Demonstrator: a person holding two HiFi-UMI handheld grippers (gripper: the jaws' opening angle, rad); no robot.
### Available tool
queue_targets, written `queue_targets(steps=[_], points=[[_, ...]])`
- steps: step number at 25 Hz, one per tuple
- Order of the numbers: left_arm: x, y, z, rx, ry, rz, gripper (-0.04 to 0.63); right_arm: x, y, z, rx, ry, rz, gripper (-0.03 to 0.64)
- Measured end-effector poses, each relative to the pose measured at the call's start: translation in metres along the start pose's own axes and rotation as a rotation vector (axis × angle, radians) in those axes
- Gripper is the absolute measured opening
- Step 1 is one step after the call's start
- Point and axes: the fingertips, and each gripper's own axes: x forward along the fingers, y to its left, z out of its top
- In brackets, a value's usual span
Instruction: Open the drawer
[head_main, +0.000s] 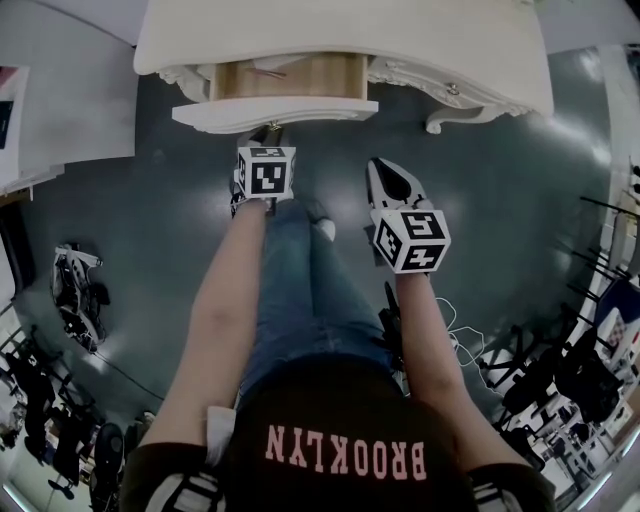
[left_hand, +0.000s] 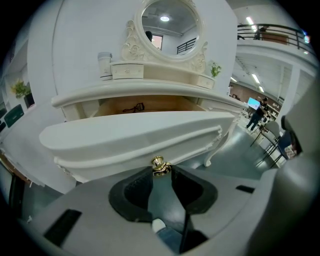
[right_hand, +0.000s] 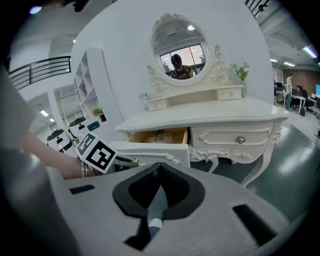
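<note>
The white dressing table (head_main: 340, 35) has its left drawer (head_main: 275, 112) pulled out, and the wooden inside (head_main: 290, 75) shows. My left gripper (head_main: 266, 136) is at the drawer's front, shut on the gold knob (left_hand: 159, 165), which sits between the black fingertips (left_hand: 145, 172). In the right gripper view the open drawer (right_hand: 155, 150) and the left gripper (right_hand: 131, 161) at its knob show from the side. My right gripper (head_main: 384, 172) hangs over the floor to the right of the drawer, shut (right_hand: 159, 168) with nothing in it.
A second drawer (right_hand: 241, 139) with a gold knob stays closed on the right. A round mirror (right_hand: 182, 50) and small boxes stand on the tabletop. A curved table leg (head_main: 440, 122) is at the right, the person's legs (head_main: 300, 280) are below, and clutter (head_main: 80, 290) lies at the left.
</note>
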Motion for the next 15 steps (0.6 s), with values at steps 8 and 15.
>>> queue_targets(steps=[8, 15], points=[[-0.023, -0.009, -0.025, -0.003, 0.014, -0.006, 0.112, -0.023, 0.011, -0.007, -0.012, -0.023, 0.009, -0.003], [-0.033, -0.016, -0.039, -0.01, 0.017, 0.004, 0.112, -0.043, 0.013, -0.02, -0.038, -0.016, 0.016, -0.003]])
